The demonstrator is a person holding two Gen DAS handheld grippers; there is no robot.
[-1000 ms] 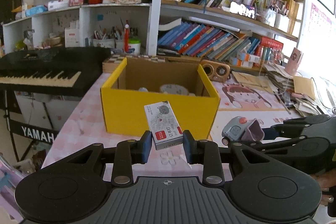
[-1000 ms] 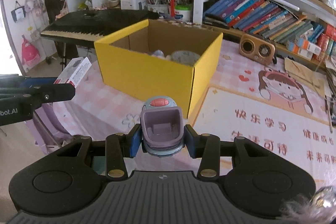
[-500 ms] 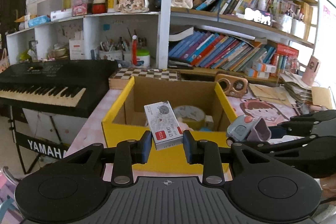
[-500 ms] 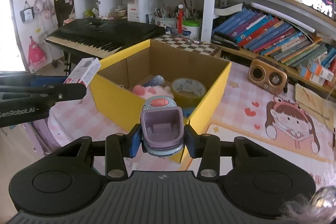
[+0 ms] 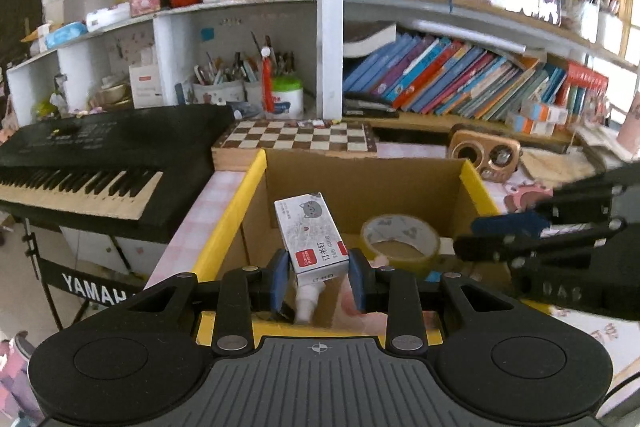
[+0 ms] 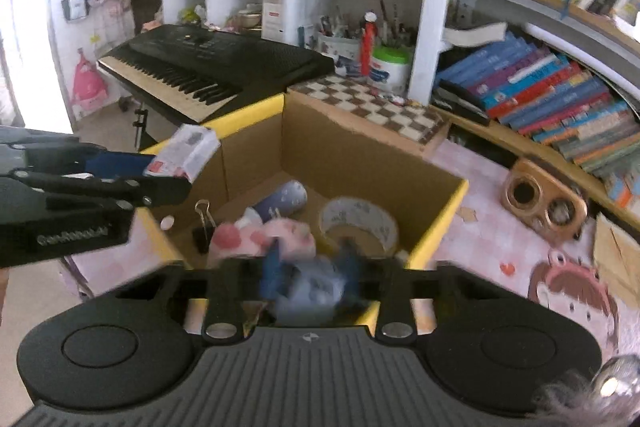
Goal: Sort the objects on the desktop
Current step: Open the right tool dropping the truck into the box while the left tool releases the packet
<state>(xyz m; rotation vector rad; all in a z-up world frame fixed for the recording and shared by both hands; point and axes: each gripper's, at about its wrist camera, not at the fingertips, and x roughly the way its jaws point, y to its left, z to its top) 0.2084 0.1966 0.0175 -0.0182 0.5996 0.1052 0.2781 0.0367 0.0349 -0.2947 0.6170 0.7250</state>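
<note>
My left gripper (image 5: 318, 281) is shut on a white staple box (image 5: 310, 235) with a cat picture and red label, held over the open yellow cardboard box (image 5: 232, 223). The right wrist view shows that gripper (image 6: 160, 171) and staple box (image 6: 184, 151) at the carton's left rim. My right gripper (image 6: 312, 267) hangs over the yellow box (image 6: 440, 223) with its jaws closing. The small purple-blue toy (image 6: 312, 291) is only a blur low between the pads. In the left wrist view no toy shows between the right gripper (image 5: 480, 231) fingers.
Inside the box lie a tape roll (image 6: 360, 223), a pink plush (image 6: 260, 235), a binder clip (image 6: 202, 223) and a small cylinder (image 6: 284, 197). A chessboard (image 5: 296, 139) sits behind it, a black keyboard (image 5: 100, 163) to the left, a wooden speaker (image 5: 484, 155) and bookshelves to the right.
Both grippers moved forward from in front of the yellow box to over its opening. The toy, held sharp between the right pads before, is now a blur sitting lower.
</note>
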